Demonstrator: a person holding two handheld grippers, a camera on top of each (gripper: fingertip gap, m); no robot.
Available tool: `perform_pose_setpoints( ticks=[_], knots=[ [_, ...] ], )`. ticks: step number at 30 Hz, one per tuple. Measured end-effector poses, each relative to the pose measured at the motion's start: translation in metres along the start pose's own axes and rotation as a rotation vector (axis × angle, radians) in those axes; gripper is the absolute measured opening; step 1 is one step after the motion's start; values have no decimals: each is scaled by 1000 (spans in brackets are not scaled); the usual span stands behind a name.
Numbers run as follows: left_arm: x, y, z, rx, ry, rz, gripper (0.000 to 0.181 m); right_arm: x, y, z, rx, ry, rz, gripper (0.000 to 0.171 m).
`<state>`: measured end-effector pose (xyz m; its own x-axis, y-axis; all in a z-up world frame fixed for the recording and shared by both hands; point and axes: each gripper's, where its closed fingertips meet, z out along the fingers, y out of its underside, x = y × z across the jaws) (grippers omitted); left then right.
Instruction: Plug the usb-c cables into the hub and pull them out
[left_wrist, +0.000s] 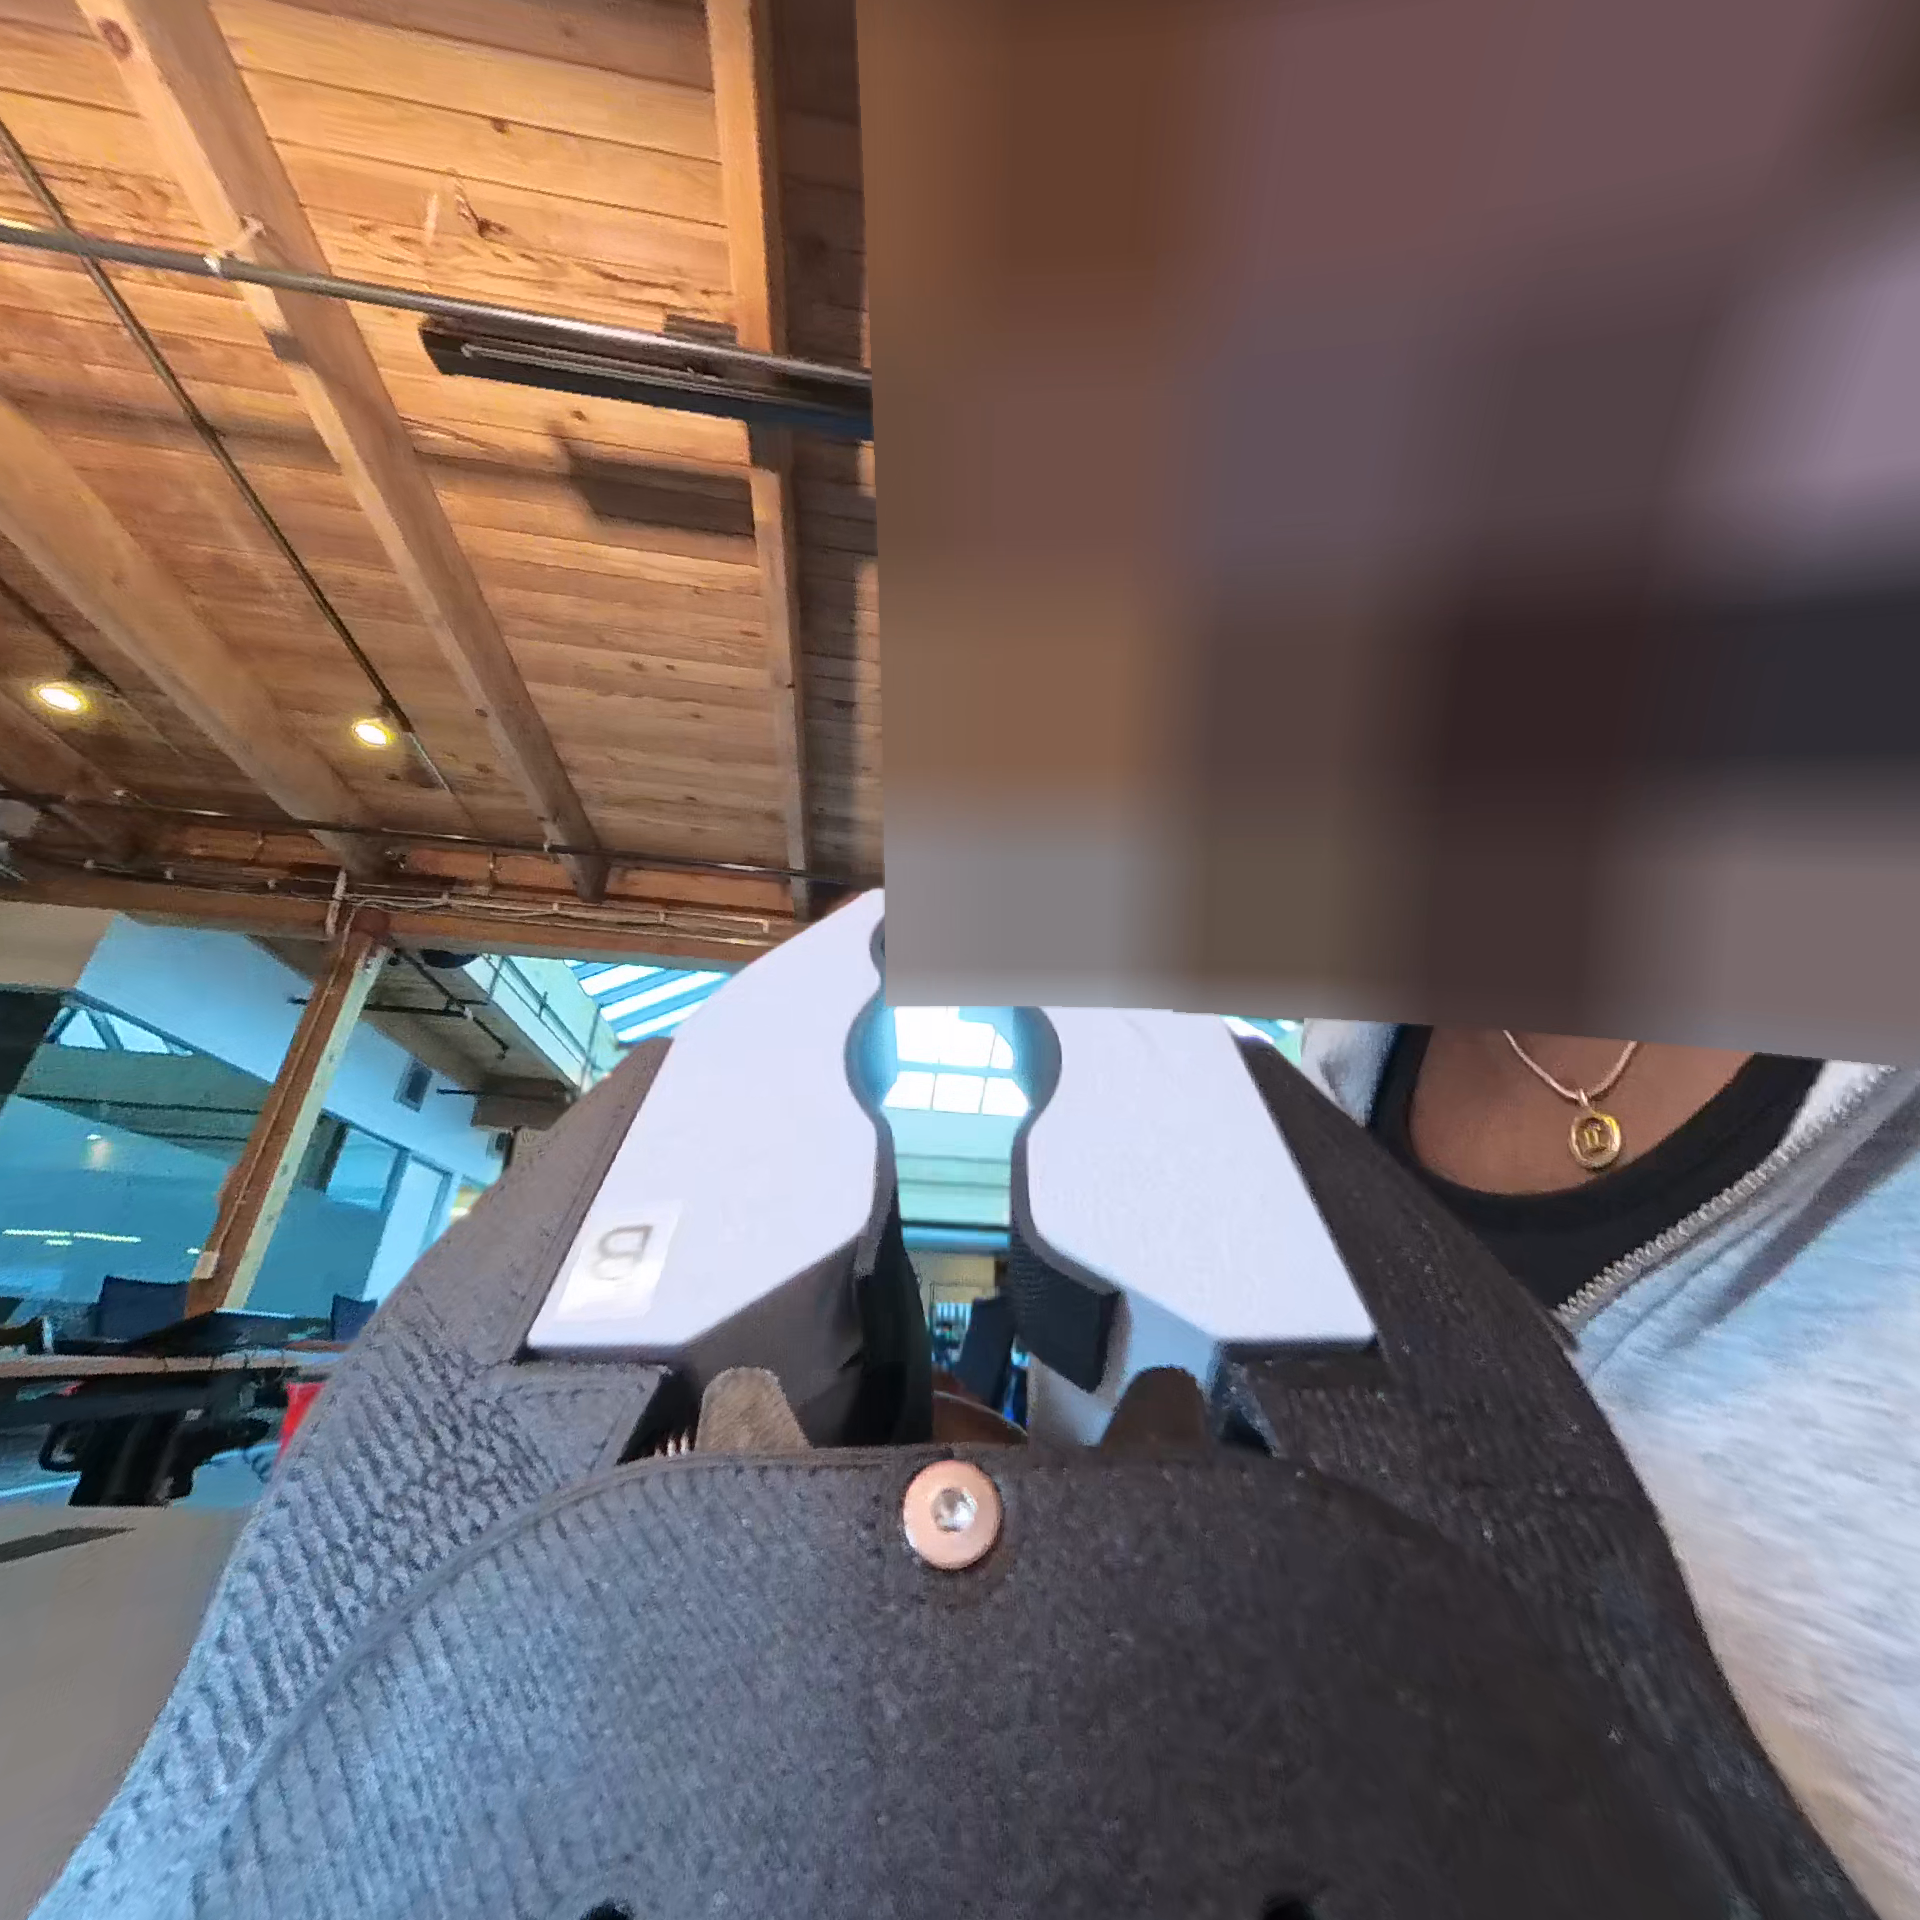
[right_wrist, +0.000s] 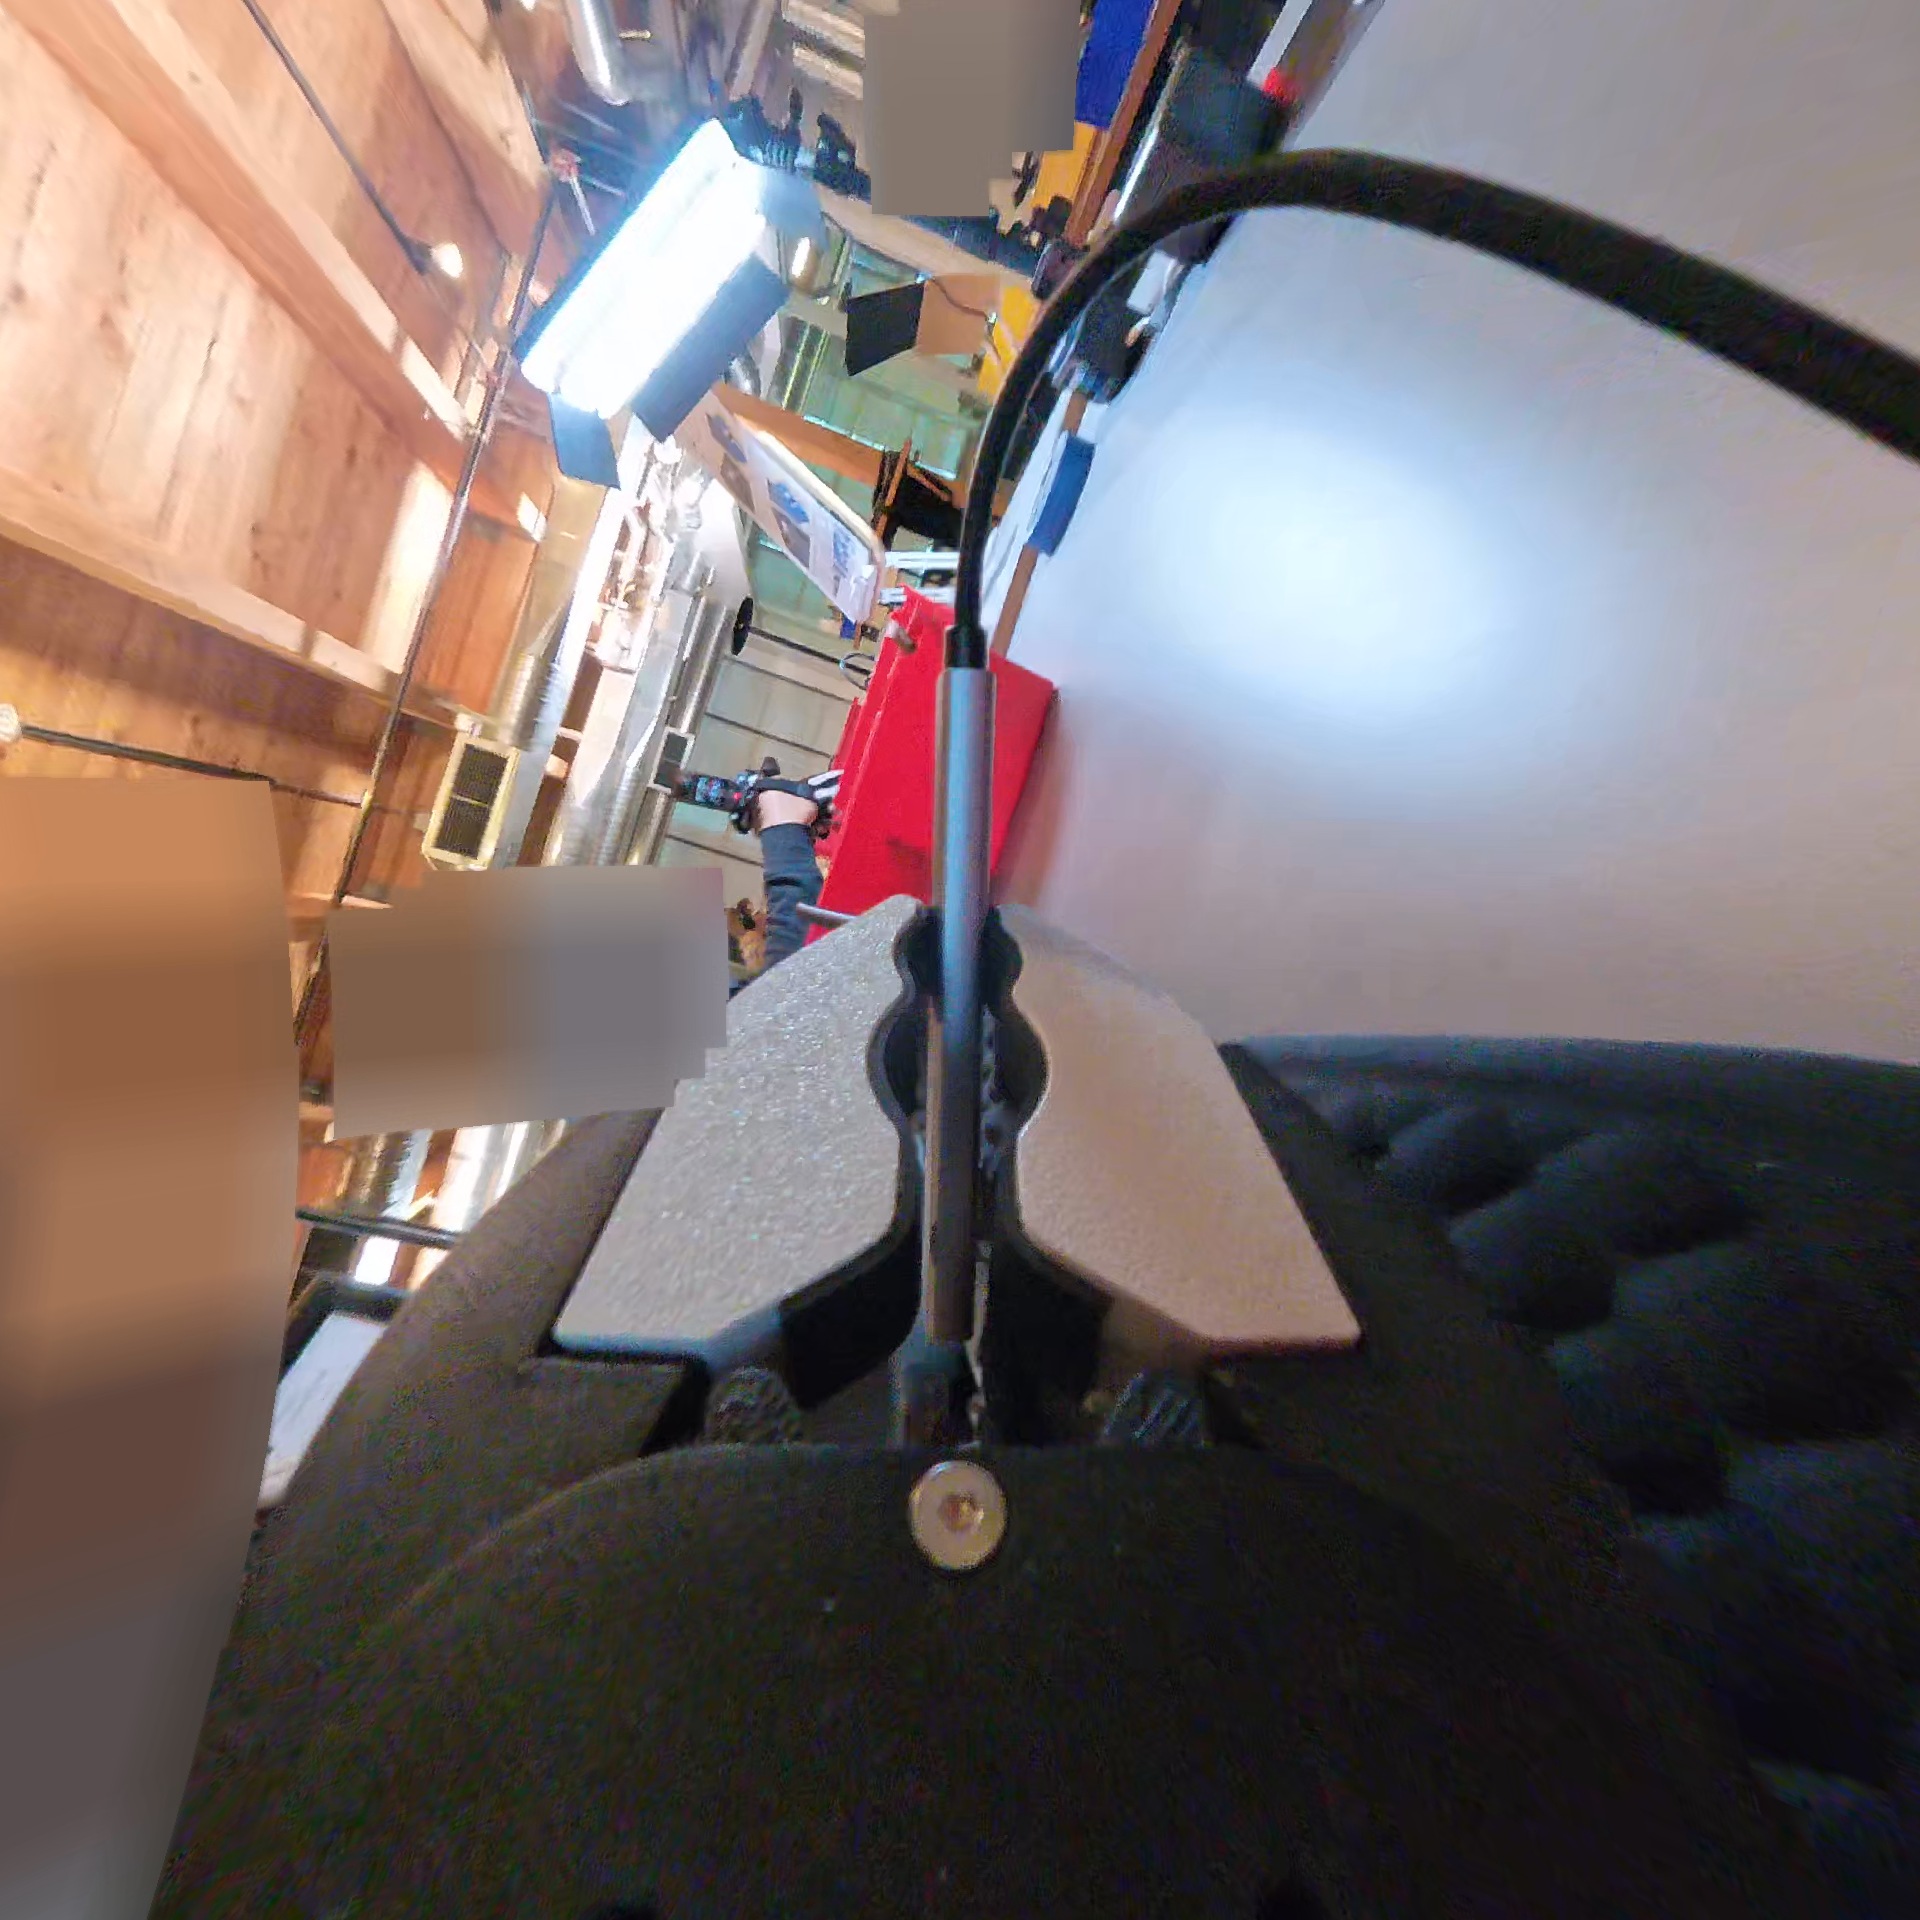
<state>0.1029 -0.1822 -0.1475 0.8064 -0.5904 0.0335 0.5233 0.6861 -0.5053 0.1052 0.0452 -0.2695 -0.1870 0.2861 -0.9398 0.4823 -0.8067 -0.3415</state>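
Observation:
My right gripper (right_wrist: 961, 935) is shut on a slim grey metal hub (right_wrist: 961, 790), seen edge-on. The hub sticks out past the fingertips. A black cable (right_wrist: 1039, 343) leaves the hub's far end and arcs up and off to the right over the white table (right_wrist: 1455, 675). The right wrist view is rolled sideways, so the table stands like a wall on the right. My left gripper (left_wrist: 951, 1049) points up towards the wooden ceiling. Its white fingers (left_wrist: 769, 1143) stand apart with nothing between them. No loose usb-c plug shows in either view.
A person in a grey zip top (left_wrist: 1714, 1403) is close on the left gripper's right. A red box (right_wrist: 904, 769) stands on the table beyond the hub. A black dimpled foam pad (right_wrist: 1610, 1247) lies beside my right gripper. Another person's hand (right_wrist: 784, 805) shows far off.

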Motion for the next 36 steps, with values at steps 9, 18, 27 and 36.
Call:
perform_pose_setpoints(
  ticks=[9, 18, 27, 36],
  knots=[
    [-5, 34, 9, -324, -82, 218, 20, 30, 3, 0, -56, 262, -165, 13],
    [-38, 76, -7, -577, -253, 399, 20, 13, -3, 4, -64, 445, -804, 70],
    [-43, 72, -9, -558, -285, 382, 21, -68, -40, -45, 708, 284, -1438, 92],
    [-42, 34, 14, -497, -433, 581, 99, -65, -50, -46, 752, 276, -1365, 114]
  ],
)
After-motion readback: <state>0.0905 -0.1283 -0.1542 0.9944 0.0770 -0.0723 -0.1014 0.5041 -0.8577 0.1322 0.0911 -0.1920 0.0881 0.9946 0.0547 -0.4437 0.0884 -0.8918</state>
